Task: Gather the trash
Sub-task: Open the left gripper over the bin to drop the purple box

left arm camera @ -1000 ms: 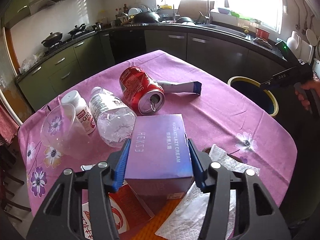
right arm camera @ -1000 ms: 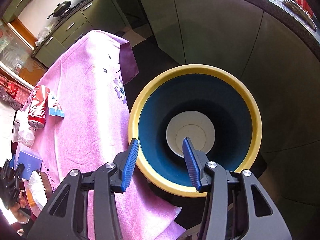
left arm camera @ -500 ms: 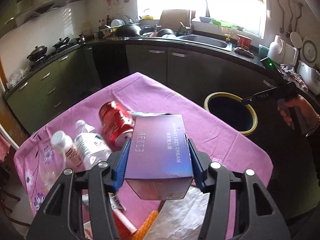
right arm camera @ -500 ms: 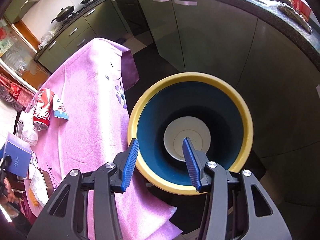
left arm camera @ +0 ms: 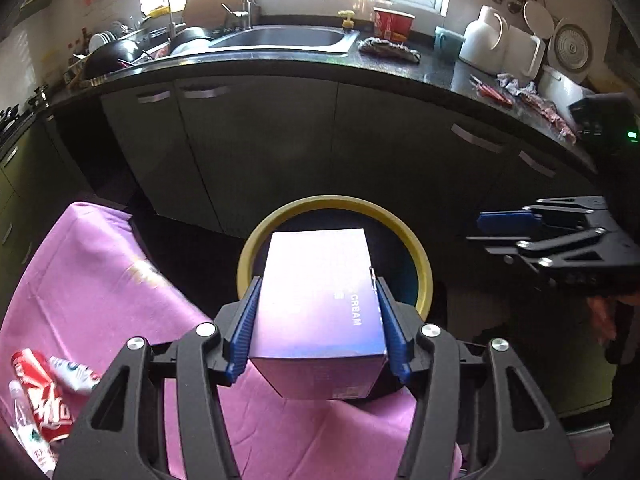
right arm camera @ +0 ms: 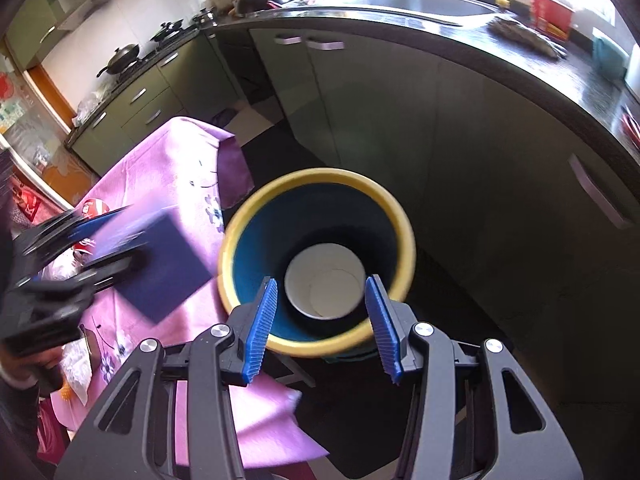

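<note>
My left gripper is shut on a purple cream box, both blue pads pressing its sides. The box hangs in the air in front of the yellow-rimmed bin, at the table's edge. Seen from the right wrist, the same box is blurred and just left of the bin, which has a white cup at its bottom. My right gripper stands open above the bin's near rim with nothing between its fingers; the left wrist view shows it at the right.
A crushed red can, a small tube and a clear bottle lie on the purple tablecloth at lower left. Dark cabinets and a counter with a sink curve behind the bin.
The left gripper lifted the purple box off the table and swung it right, toward the bin. The right gripper drew back and rose a little from the bin.
</note>
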Demonstrator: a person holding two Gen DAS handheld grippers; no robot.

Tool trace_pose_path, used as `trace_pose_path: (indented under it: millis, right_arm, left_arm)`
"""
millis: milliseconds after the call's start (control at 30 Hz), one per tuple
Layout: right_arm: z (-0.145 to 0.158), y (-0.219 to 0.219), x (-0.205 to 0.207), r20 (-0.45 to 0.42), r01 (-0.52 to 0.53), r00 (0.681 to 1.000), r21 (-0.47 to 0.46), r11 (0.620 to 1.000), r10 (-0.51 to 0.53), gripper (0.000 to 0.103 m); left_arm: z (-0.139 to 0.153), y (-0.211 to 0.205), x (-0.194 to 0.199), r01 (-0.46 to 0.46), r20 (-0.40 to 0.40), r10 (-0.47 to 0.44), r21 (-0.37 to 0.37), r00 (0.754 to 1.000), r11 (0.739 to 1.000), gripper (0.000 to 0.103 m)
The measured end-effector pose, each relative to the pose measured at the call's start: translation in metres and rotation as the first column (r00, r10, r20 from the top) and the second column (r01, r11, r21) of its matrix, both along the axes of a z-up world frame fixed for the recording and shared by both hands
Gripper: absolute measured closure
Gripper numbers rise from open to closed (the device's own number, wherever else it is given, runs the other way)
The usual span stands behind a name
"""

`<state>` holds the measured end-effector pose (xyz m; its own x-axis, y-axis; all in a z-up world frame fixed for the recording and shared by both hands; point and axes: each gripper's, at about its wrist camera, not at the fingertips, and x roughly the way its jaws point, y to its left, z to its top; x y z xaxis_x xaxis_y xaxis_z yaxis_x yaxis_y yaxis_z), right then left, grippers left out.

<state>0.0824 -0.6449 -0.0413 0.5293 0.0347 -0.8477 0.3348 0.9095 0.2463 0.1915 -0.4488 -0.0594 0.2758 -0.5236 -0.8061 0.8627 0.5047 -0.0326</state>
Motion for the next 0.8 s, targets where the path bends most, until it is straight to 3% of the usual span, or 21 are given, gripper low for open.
trace_pose_path:
  millis: [233,300,433,600,800]
  right_arm:
    - [-0.006,-0.031,-0.026,-0.020,0.043,0.999,0.019,0.999,-0.042,0.057]
    - [-0.006,-0.035,-0.026,-0.024,0.047,0.999,0.019,0.999,-0.047,0.055]
    - [-0.009,-0.035,-0.023,-0.026,0.042,0.999,0.027,0.999,-0.041,0.055]
    - [-0.007,-0.018,-0.015,-0.031,-0.001,1.000,0.024,1.000,0.002,0.054]
    - [0.002,0.026,0.016,-0.046,-0.093,0.995,0.021,0.995,0.093,0.054]
  left_arm:
    - [-0.061,-0.072,0.015,-0.013,-0.026,0.016,0.128,1.000,0.992,0.048]
    - [-0.068,-0.080,0.023,-0.033,-0.025,0.037,0.134,0.999,0.990,0.035]
    - [-0.057,-0.076,0.026,-0.063,0.002,0.063,0.106,0.998,0.992,0.033]
    - [-0.005,-0.019,0.017,-0.069,0.015,0.069,-0.004,0.998,0.998,0.033]
    - [0.052,0.110,0.005,-0.174,-0.007,0.175,-0.156,0.985,0.972,0.022]
